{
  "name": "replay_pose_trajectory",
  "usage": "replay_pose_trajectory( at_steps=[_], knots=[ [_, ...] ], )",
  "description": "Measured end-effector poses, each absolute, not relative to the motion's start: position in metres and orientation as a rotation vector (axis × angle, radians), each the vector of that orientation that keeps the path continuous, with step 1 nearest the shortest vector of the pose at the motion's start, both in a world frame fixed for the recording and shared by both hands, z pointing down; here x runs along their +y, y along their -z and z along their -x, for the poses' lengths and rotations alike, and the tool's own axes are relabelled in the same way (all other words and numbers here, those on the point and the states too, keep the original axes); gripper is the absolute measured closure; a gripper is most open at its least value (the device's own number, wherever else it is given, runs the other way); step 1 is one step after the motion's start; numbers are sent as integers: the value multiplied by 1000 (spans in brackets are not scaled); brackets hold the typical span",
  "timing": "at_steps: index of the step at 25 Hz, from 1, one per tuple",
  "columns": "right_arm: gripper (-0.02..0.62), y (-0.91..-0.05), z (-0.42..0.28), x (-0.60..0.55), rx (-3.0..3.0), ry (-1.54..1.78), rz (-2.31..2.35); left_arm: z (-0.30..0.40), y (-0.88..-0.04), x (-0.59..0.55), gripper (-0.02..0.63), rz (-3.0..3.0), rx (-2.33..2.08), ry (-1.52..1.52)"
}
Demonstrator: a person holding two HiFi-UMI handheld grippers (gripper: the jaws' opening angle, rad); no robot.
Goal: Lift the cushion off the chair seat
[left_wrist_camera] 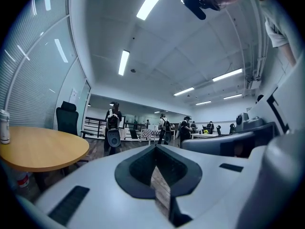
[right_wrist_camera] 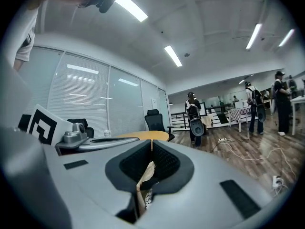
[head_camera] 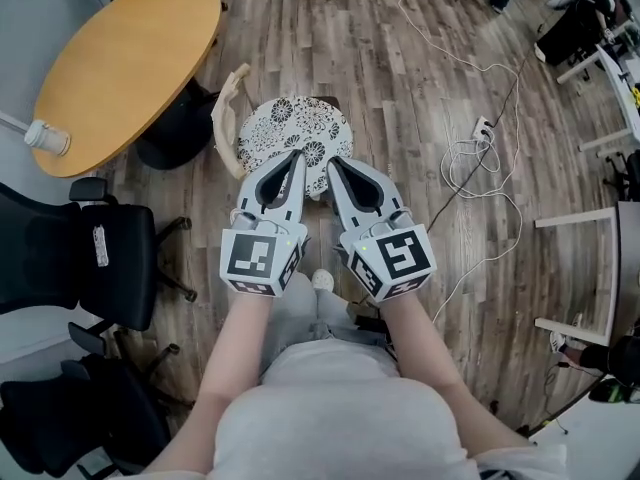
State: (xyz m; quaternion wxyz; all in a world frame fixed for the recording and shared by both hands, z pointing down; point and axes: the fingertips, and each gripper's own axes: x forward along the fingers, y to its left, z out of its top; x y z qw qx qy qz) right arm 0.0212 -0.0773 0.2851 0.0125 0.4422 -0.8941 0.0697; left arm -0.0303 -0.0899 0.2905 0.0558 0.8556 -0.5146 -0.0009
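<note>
In the centre of the head view, the round patterned cushion [head_camera: 292, 128] lies on the chair [head_camera: 228, 113] seat. The left claw [head_camera: 296, 160] and right claw [head_camera: 335, 165] reach over its lower edge, both clenched on nothing. The right gripper view glimpses the pattern below its jaws. The left gripper view glimpses only floor.

Table [head_camera: 120, 68] and office chair [head_camera: 105, 268] crowd the left.

The left gripper [head_camera: 297, 156] and the right gripper [head_camera: 333, 163] are pointing forward level, side by side, each with its jaws closed together.
</note>
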Motion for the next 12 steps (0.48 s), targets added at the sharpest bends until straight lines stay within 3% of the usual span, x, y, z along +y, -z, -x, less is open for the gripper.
replay_pose_trajectory(
  at_steps=[8,10,12],
  knots=[
    [554,-312,-27,-136,-2724,-298,-1406,33,-318,-149,604,-2572,-1516,-43],
    [357,-322,-27,-153,-2708,-358,-1404,34,-326,-166,604,-2573,-1491,-56],
    [337,-333,-30,-170,-2677,-404,-1419,35,-334,-183,604,-2577,-1463,-77]
  ],
)
